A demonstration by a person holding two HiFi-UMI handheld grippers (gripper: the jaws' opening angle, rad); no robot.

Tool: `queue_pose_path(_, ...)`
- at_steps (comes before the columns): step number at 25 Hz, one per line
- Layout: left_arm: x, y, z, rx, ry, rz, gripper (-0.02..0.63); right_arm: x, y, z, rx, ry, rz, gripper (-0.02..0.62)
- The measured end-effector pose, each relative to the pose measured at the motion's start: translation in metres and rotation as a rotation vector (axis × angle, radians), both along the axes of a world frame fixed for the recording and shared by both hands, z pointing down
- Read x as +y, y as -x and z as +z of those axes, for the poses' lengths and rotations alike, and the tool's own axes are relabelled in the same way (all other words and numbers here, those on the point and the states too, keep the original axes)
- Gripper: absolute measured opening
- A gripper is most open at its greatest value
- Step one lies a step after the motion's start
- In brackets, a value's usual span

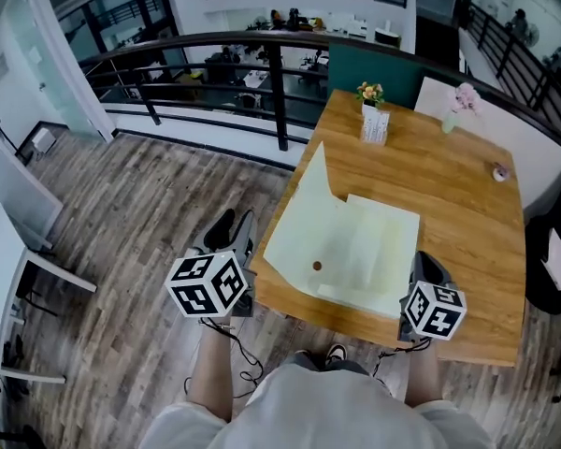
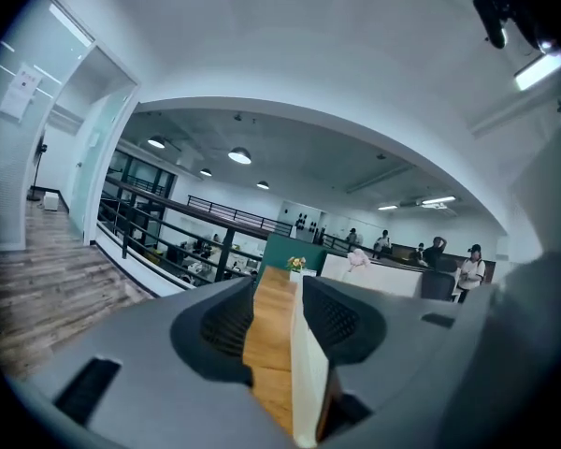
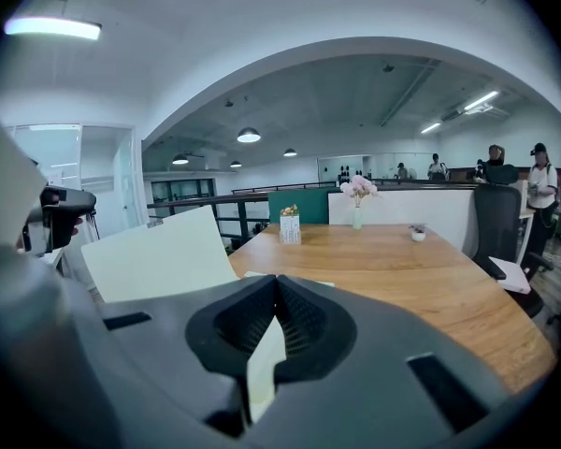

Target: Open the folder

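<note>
— Two tools at the near edge of the bench (image 1: 458,195), then. What has each got?

— The right tool (image 3: 277,281) is clenched on a pale sheet that runs up between its jaws. That sheet is the near right corner of the folder (image 1: 369,251). The left tool (image 2: 279,286) grasps the free edge of the cover (image 1: 304,209). The sheet sits edge-on against the jaw at the right of that tool's own view, and wood shows through the gap beside the other jaw.

— And where is the folder?

— On the near left part of the bench. Most of it lies flat on the wood. The cover is raised off it and tilted, standing at the left side by the bench's left edge. A small brown dot (image 1: 317,266) sits on the flat part, close to the near edge.

— What about farther back?

— Toward the far end there is a small white stand (image 1: 375,124) with flowers on top. A vase (image 1: 463,98) of pink flowers stands to its right. A little round thing (image 1: 499,171) lies near the right edge, too small to tell what it is. A black chair (image 1: 547,269) stands just beside the bench on the right.

— And beyond the bench?

— A wooden floor (image 1: 140,204) on the left, then a dark railing (image 1: 206,50) curving round, with desks and people below it, too small to make out
</note>
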State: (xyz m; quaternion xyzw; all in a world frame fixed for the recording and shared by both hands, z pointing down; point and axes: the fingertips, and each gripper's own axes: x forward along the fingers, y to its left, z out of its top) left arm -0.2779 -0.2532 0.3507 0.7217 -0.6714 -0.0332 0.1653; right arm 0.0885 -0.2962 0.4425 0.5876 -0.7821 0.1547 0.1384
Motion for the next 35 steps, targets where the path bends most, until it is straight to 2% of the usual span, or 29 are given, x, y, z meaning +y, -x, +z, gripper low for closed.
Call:
queue_pose_path(5, -0.007, -0.034, -0.022, -0.049, -0.044, 0.066, 0.113, 0.005, -0.024, -0.01, -0.006, -0.028, 0.058, 0.002)
queue_pose_path(10, -0.013, -0.099, -0.035, -0.045, -0.078, 0.212, 0.08, 0.012, -0.043, -0.016, -0.007, -0.039, 0.107, 0.002)
queue_pose_path(16, -0.026, -0.166, -0.004, -0.068, -0.033, 0.331, 0.047, 0.021, -0.057, -0.019, -0.002, -0.059, 0.129, 0.002)
queue_pose_path(24, -0.051, -0.195, 0.048, -0.114, 0.028, 0.342, 0.005, 0.023, -0.07, -0.018, 0.016, -0.079, 0.145, 0.002)
queue_pose_path(31, -0.068, -0.206, 0.09, -0.162, 0.091, 0.342, 0.003, 0.019, -0.077, -0.016, 0.023, -0.087, 0.158, 0.002)
queue_pose_path(35, -0.076, -0.214, 0.096, -0.183, 0.1, 0.351, 0.003, 0.016, -0.082, -0.015, 0.025, -0.09, 0.164, 0.002)
